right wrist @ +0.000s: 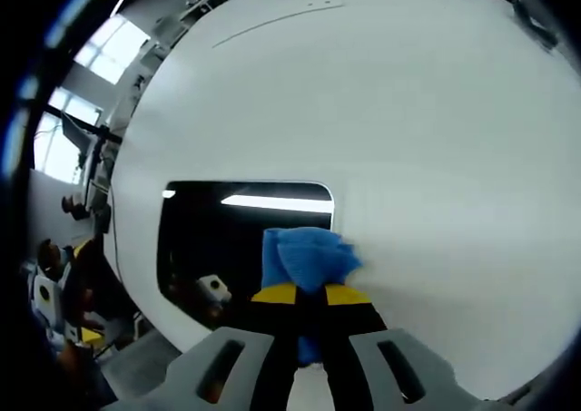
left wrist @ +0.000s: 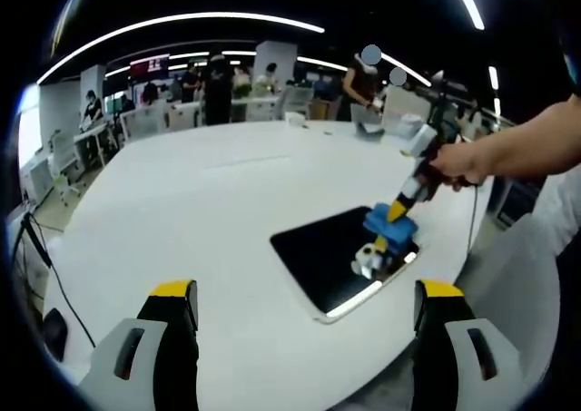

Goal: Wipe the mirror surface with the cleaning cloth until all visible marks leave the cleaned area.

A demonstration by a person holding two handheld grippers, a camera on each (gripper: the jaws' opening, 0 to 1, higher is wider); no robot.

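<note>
- The blue cleaning cloth [right wrist: 304,259] is pinched between the closed jaws of the right gripper [right wrist: 309,295] and sits on the right edge of the mirror [right wrist: 218,239].
- In the left gripper view, a hand [left wrist: 458,163] reaches in from 3 o'clock, tilting the right gripper [left wrist: 392,234] down onto the mirror [left wrist: 322,252].
- The mirror's long axis runs from 7 toward 1 o'clock there.
- The left gripper [left wrist: 304,316] hovers with jaws spread wide, holding nothing.
- The mirror lies flat on a white table [left wrist: 200,202]; an office with people lies beyond.
</note>
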